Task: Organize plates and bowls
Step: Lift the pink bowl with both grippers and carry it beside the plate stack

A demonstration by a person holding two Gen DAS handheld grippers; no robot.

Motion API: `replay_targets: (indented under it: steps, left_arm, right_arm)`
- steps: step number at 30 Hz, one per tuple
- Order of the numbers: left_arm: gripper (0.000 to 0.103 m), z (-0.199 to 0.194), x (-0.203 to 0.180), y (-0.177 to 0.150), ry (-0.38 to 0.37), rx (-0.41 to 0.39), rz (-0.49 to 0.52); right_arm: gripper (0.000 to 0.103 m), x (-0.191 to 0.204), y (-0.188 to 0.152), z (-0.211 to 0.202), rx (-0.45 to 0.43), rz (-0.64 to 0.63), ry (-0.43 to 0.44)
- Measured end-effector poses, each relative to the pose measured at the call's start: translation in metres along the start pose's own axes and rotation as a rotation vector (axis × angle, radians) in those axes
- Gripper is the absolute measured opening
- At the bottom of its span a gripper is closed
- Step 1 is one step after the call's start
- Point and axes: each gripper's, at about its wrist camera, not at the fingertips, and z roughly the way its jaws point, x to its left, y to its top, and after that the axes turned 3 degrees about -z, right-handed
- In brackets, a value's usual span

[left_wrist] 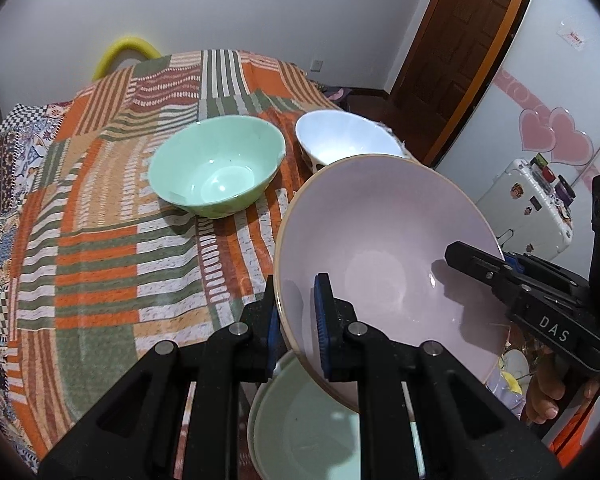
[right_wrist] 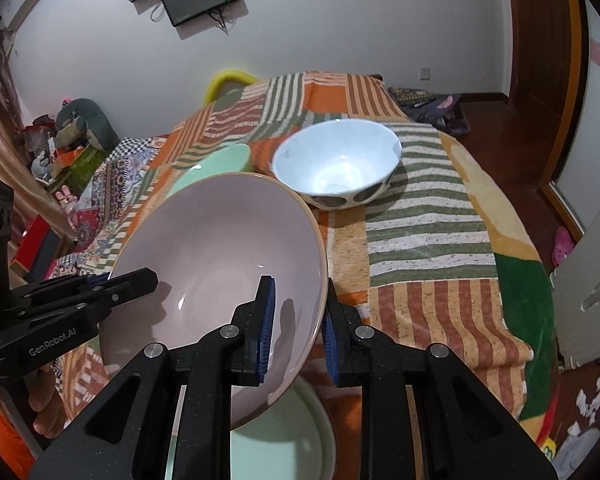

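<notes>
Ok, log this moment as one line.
pink bowl: lifted, tilted | left gripper: shut on rim | right gripper: shut on opposite rim | green plate: beneath

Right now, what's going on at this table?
A person holds a pink bowl with both grippers, one on each side of its rim. The left gripper and the right gripper each have their jaws shut on the rim. The bowl hangs tilted above a pale green plate. A green bowl and a white spotted bowl sit apart on the striped cloth.
</notes>
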Motion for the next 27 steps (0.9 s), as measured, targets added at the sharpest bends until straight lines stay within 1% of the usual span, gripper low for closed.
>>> replay_targets:
  steps: [8, 13, 19, 27]
  left_arm:
    - [0.015, -0.044, 0.001, -0.017, 0.007, -0.049, 0.000]
    - [0.015, -0.070, 0.009, -0.031, 0.015, -0.074, -0.011]
    - [0.015, -0.095, 0.019, -0.048, 0.034, -0.102, -0.031]
    - [0.015, -0.122, 0.045, -0.071, 0.075, -0.119, -0.070]
  right_arm:
    - [0.020, 0.021, -0.006, -0.021, -0.034, -0.033, 0.014]
    - [0.020, 0.035, -0.012, -0.028, -0.043, -0.057, 0.027]
    - [0.020, 0.056, -0.020, -0.031, -0.041, -0.085, 0.047]
    - [0.020, 0.086, -0.033, -0.028, -0.025, -0.114, 0.093]
